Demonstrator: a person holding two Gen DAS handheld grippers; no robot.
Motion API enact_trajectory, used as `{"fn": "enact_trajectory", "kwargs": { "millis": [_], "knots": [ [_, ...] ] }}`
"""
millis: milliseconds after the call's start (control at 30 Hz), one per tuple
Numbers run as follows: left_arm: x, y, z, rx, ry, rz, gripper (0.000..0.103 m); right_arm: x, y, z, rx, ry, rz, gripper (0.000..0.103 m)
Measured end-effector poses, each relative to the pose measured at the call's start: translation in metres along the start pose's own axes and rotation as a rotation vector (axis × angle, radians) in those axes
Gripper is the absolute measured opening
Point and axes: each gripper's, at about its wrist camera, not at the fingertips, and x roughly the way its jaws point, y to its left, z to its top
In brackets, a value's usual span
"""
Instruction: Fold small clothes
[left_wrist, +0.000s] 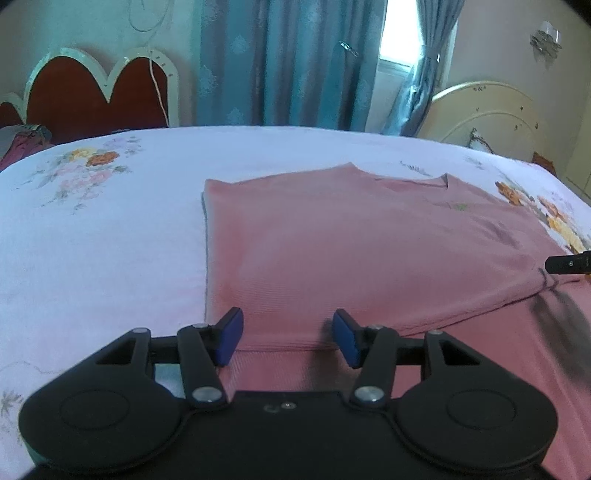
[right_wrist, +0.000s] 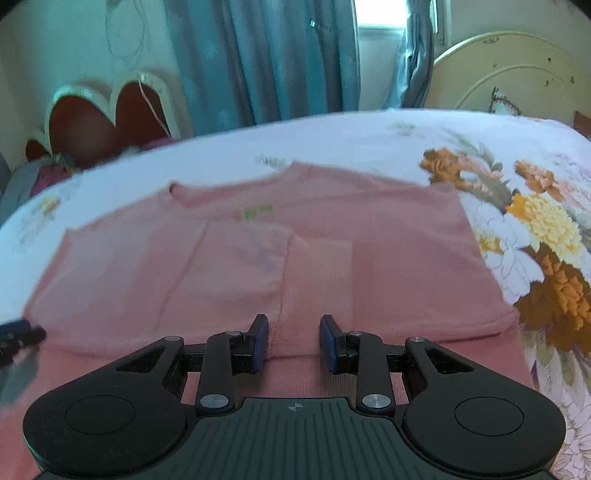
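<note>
A pink shirt (left_wrist: 362, 236) lies flat on the floral bedsheet (left_wrist: 110, 229), neckline at the far side, with a small green mark near the collar. In the right wrist view both sides of the pink shirt (right_wrist: 332, 258) are folded inward and meet near the middle. My left gripper (left_wrist: 289, 336) hovers open over the shirt's near left part, blue pads apart and nothing pinched. My right gripper (right_wrist: 294, 342) is open with a narrower gap over the shirt's near middle, fabric beneath it but not pressed. Each gripper's tip shows at the edge of the other's view.
The bed's sheet (right_wrist: 535, 229) carries big orange and yellow flower prints to the right of the shirt. A red scalloped headboard (left_wrist: 99, 92) stands at the far left, teal curtains (left_wrist: 288, 62) behind, and a cream headboard (left_wrist: 487, 114) at the far right.
</note>
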Motion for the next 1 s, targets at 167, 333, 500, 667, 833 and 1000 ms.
{"fn": "enact_trajectory", "kwargs": {
  "millis": [167,333,500,667,833,1000],
  "knots": [
    [-0.022,-0.008,-0.006,0.013,-0.027,0.079,0.092,-0.016,-0.006,-0.003,0.031,-0.024,0.006,0.030],
    [-0.050,-0.017,-0.020,0.017,-0.031,0.127,0.092,-0.042,-0.022,-0.018,0.047,-0.035,0.017,0.059],
    [-0.084,-0.027,-0.048,0.027,-0.011,0.130,0.091,-0.087,-0.051,-0.045,0.055,-0.055,0.032,0.072],
    [-0.116,-0.030,-0.082,0.025,0.020,0.132,0.082,-0.133,-0.093,-0.078,0.097,-0.028,0.049,0.072],
    [-0.148,-0.023,-0.116,-0.018,0.054,0.141,0.076,-0.167,-0.135,-0.117,0.176,0.007,0.053,0.057],
    [-0.176,-0.007,-0.143,-0.138,0.071,0.114,0.071,-0.190,-0.164,-0.153,0.282,0.047,0.125,0.057]
  ]
}}
